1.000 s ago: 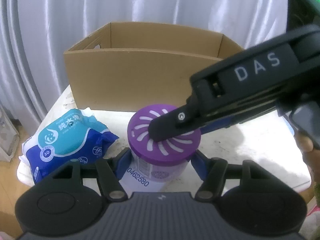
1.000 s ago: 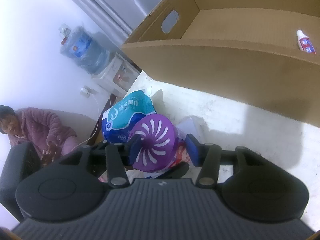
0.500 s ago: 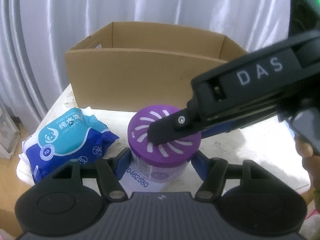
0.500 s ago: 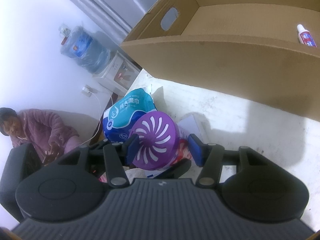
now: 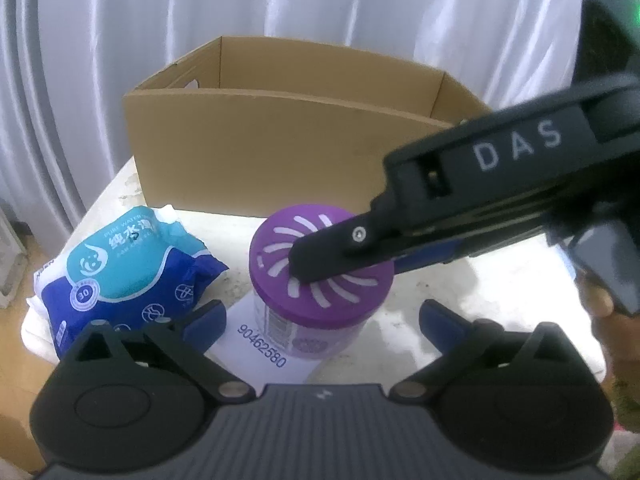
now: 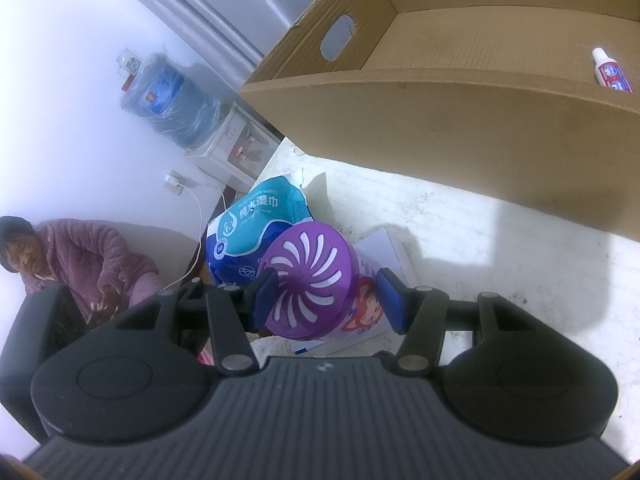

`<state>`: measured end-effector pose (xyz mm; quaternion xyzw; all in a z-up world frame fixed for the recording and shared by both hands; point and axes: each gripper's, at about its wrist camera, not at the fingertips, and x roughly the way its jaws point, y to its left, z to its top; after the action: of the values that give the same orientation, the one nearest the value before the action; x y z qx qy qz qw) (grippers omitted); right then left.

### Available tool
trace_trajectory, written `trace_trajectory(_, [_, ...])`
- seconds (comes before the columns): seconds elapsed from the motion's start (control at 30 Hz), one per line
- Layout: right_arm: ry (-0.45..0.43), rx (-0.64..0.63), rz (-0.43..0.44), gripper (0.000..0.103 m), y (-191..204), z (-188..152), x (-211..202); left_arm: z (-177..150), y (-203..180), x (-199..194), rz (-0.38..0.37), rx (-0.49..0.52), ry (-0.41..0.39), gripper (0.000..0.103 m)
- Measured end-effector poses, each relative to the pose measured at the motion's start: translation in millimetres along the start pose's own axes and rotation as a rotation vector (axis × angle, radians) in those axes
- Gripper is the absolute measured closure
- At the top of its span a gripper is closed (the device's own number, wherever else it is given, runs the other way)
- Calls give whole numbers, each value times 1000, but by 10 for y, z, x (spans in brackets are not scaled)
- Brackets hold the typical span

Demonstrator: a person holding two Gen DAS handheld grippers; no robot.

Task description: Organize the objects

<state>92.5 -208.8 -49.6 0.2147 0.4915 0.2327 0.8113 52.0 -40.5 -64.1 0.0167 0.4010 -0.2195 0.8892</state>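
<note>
A jar with a purple slotted lid [image 5: 320, 268] stands on a white card on the table; it also shows in the right wrist view [image 6: 310, 284]. My left gripper [image 5: 320, 326] is open, its blue pads wide on either side of the jar without touching. My right gripper [image 6: 328, 294] reaches in over the lid, its fingers closing around the jar; the left pad touches the lid and a small gap shows at the right pad. A blue wet-wipes pack [image 5: 120, 268] lies left of the jar. An open cardboard box [image 5: 280, 152] stands behind.
A small toothpaste tube [image 6: 612, 74] lies inside the box [image 6: 440, 120]. The white table [image 6: 520, 264] ends at the left past the wipes [image 6: 256, 220]. A water dispenser [image 6: 224, 140] and a seated person [image 6: 80, 256] are beyond the table. Curtains hang behind.
My left gripper has opened wide and let go of the jar, backing off slightly. My right gripper has come closer around the jar's lid.
</note>
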Motion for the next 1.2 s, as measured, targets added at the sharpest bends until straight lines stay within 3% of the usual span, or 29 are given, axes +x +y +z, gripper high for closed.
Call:
trace_trajectory(0.33, [0,1,0,49,-1,-1,-1,-113,-27,-114,24,52,-10,0])
trace_trajectory(0.57, [0,0,-1,49,-2,-3,1,-135,-31,-94,29,61,35,0])
trace_trajectory(0.8, [0,0,0,49,-2,-5,0,-149,19,-161,-7,19,48,0])
trace_trajectory(1.2, [0,4,2,49,-4,-8,-7,-183,-99,-263,24,96,-63,1])
